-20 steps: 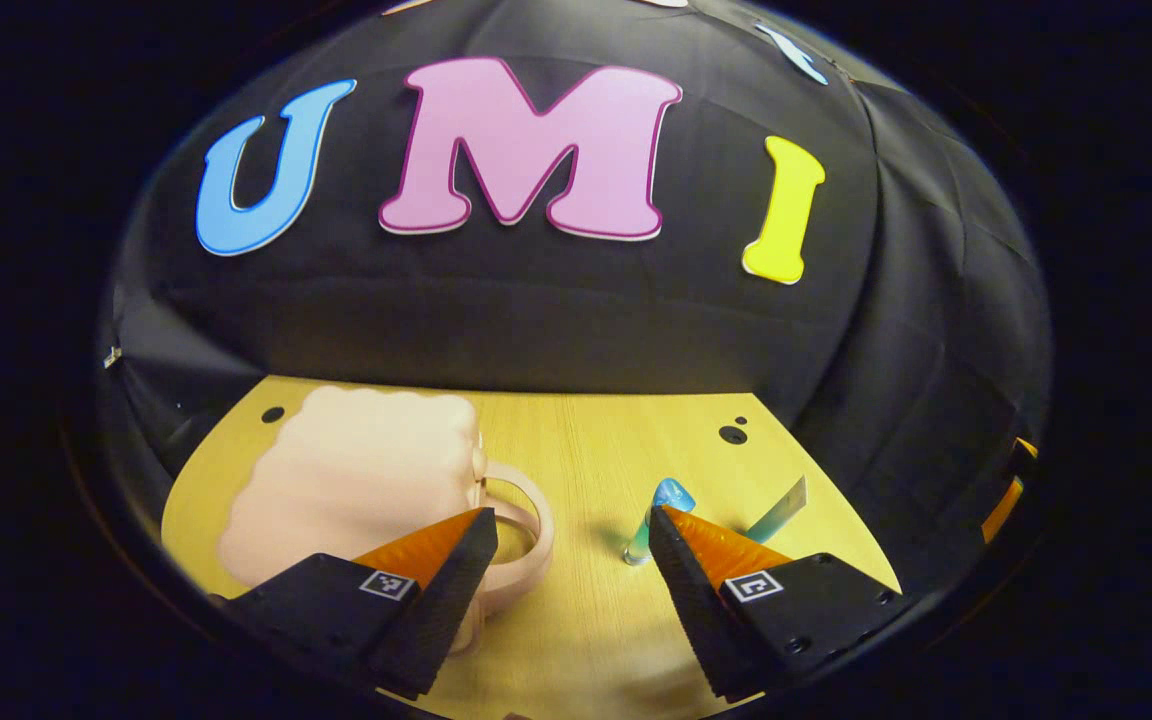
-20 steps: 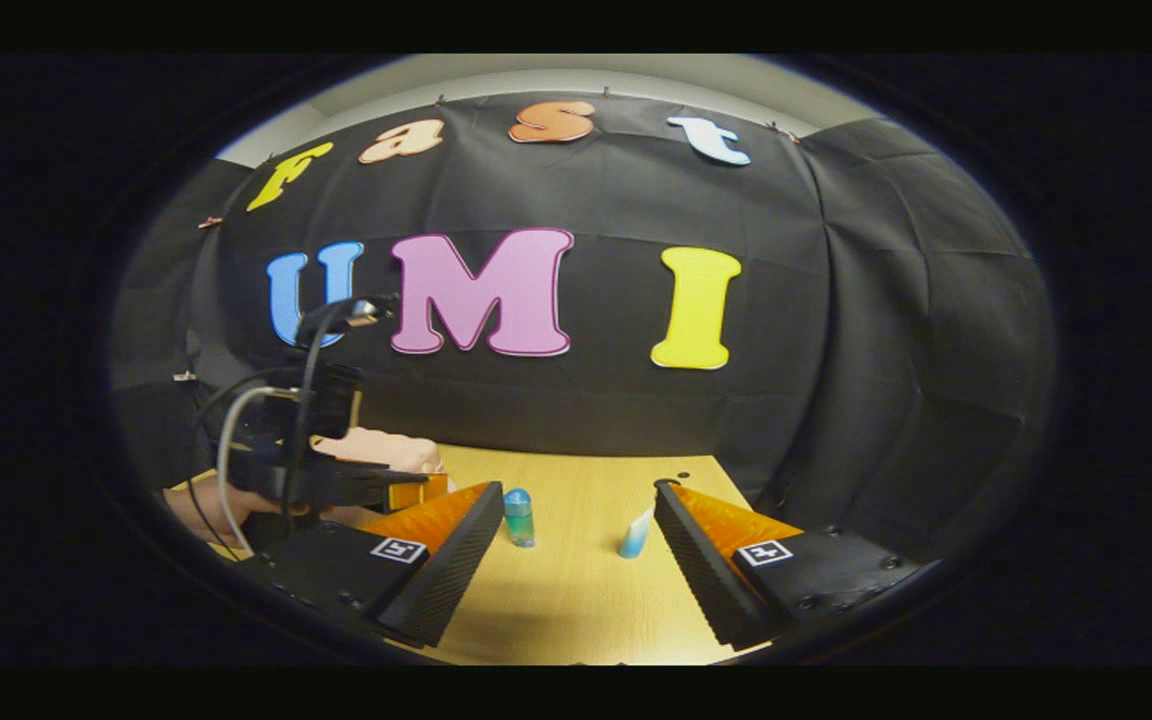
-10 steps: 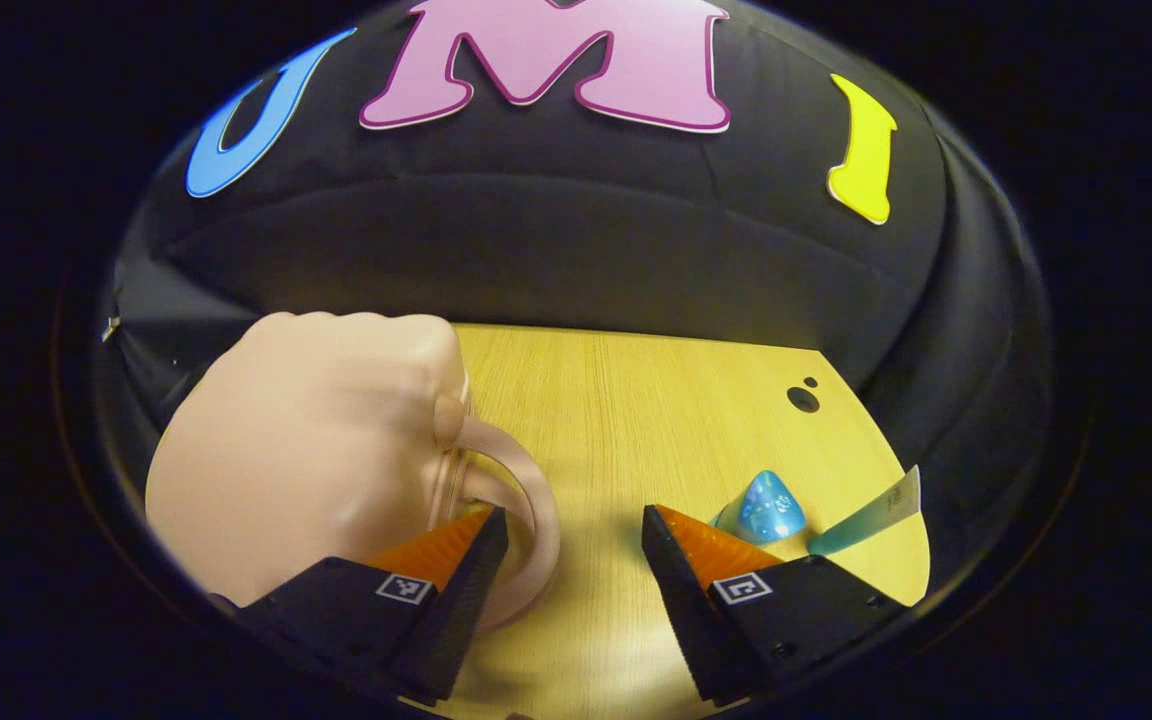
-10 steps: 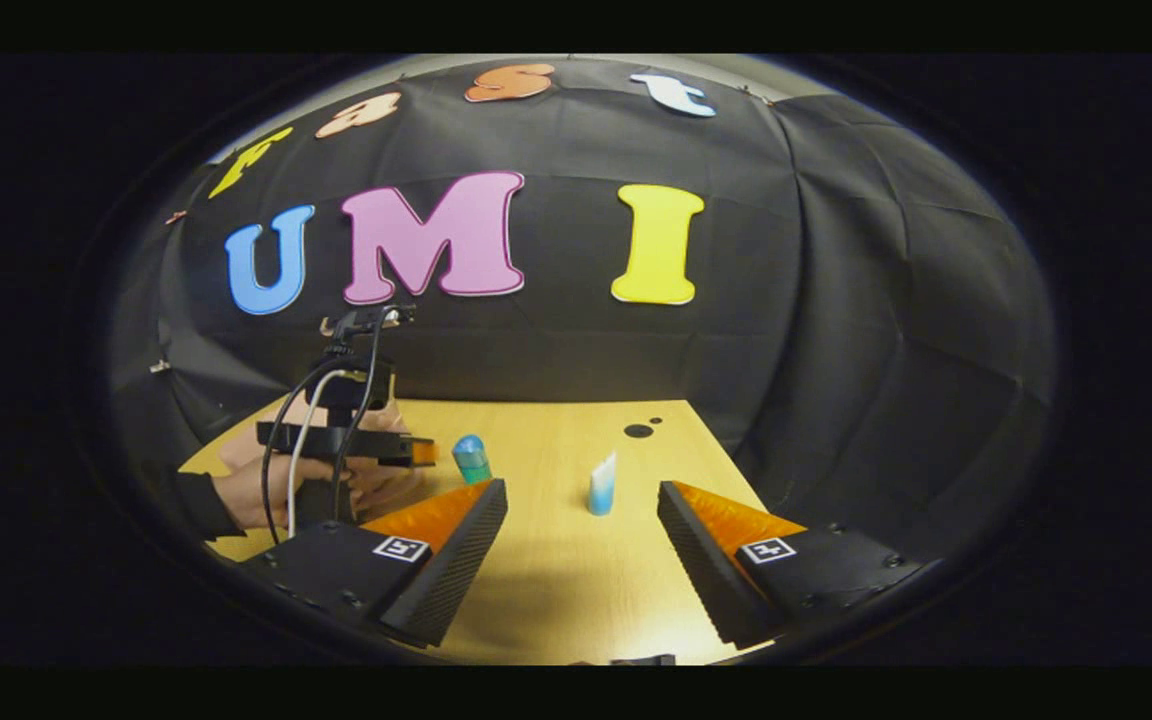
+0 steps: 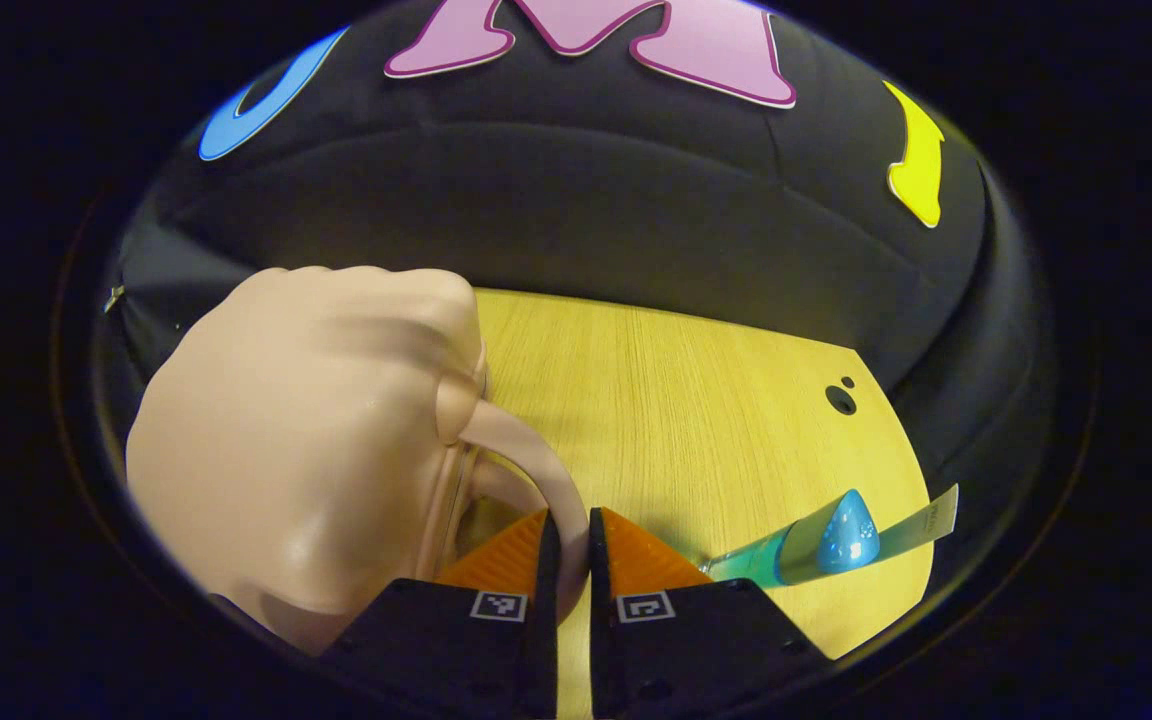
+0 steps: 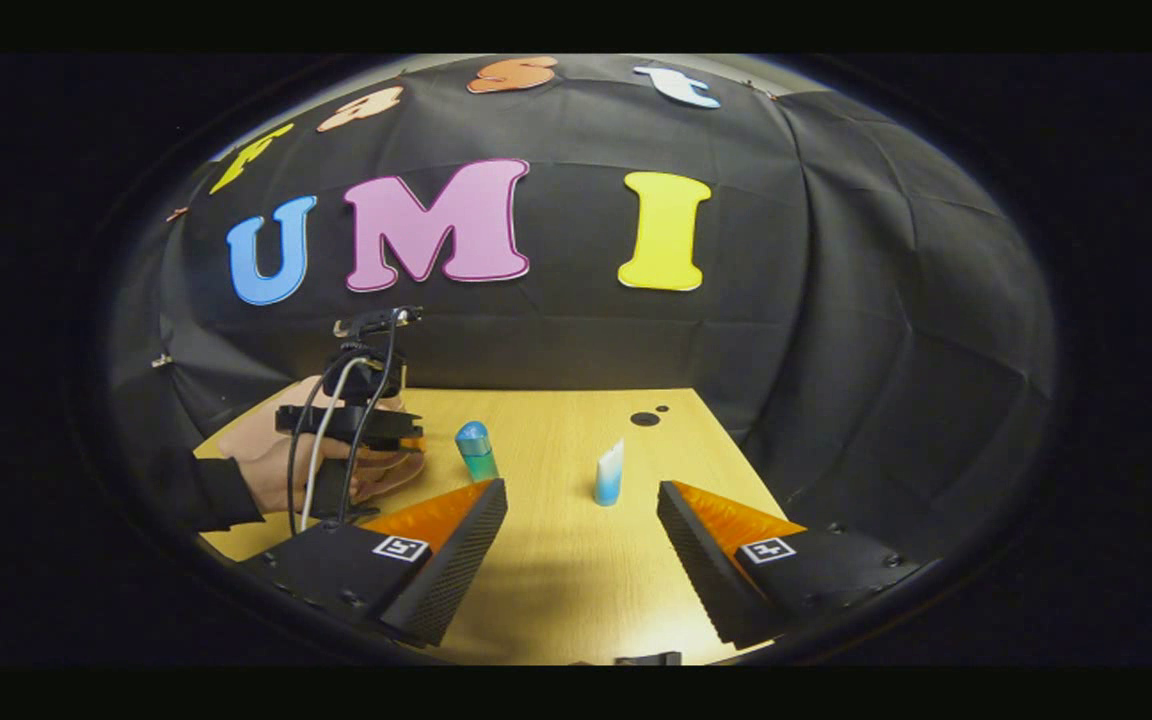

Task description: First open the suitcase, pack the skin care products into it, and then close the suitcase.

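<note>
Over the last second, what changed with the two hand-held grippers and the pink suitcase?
The left hand-held gripper moved in toward the small rounded pink suitcase and closed from open onto its looped pink handle. The right hand-held gripper stayed open above the wooden table. The blue-capped teal bottle and the white-and-blue tube stayed upright where they stood.

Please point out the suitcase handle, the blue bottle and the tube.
suitcase handle (image 5: 526, 455), left gripper view, its curved loop.
blue bottle (image 6: 476, 452), right gripper view, its body under the cap.
tube (image 6: 609, 474), right gripper view, its middle.
</note>
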The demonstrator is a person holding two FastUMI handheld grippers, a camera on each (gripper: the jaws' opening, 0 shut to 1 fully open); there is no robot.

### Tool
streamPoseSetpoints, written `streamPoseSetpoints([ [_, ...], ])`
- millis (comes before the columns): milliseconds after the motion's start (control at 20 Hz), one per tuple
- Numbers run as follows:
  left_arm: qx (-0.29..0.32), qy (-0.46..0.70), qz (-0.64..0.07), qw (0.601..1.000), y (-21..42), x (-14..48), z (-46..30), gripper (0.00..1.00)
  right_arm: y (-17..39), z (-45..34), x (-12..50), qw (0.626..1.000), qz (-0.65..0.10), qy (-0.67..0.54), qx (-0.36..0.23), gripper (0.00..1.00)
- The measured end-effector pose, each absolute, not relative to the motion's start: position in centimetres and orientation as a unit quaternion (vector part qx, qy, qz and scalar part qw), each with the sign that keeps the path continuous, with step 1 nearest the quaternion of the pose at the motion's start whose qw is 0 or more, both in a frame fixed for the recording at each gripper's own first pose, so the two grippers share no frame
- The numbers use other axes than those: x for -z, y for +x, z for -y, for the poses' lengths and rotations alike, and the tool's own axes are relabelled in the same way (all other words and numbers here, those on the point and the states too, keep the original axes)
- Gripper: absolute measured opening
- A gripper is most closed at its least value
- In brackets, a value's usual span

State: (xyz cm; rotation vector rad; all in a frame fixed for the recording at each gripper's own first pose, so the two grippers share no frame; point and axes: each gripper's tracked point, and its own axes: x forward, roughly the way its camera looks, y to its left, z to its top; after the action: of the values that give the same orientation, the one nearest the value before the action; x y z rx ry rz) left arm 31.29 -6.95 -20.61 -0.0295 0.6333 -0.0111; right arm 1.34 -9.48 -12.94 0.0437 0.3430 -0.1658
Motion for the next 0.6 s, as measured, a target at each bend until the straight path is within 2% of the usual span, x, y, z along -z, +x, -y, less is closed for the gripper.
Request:
streamPoseSetpoints([
  [200, 0.026, -0.011, -0.31, 0.95, 30.5, 16.4, 6.6, 0.12, 1.7, 8.9, 12.9, 0.982, -0.168, 0.029, 0.077, 0.96],
  [350, 0.033, -0.03, -0.313, 0.949, 28.7, 11.6, 5.7, 0.11, 2.0, 7.5, 12.0, 0.986, -0.156, 0.027, 0.062, 0.96],
  [600, 0.027, 0.021, -0.283, 0.958, 27.1, 1.6, -0.2, 0.11, 2.1, 4.3, 10.9, 0.989, -0.141, 0.027, 0.023, 0.96],
])
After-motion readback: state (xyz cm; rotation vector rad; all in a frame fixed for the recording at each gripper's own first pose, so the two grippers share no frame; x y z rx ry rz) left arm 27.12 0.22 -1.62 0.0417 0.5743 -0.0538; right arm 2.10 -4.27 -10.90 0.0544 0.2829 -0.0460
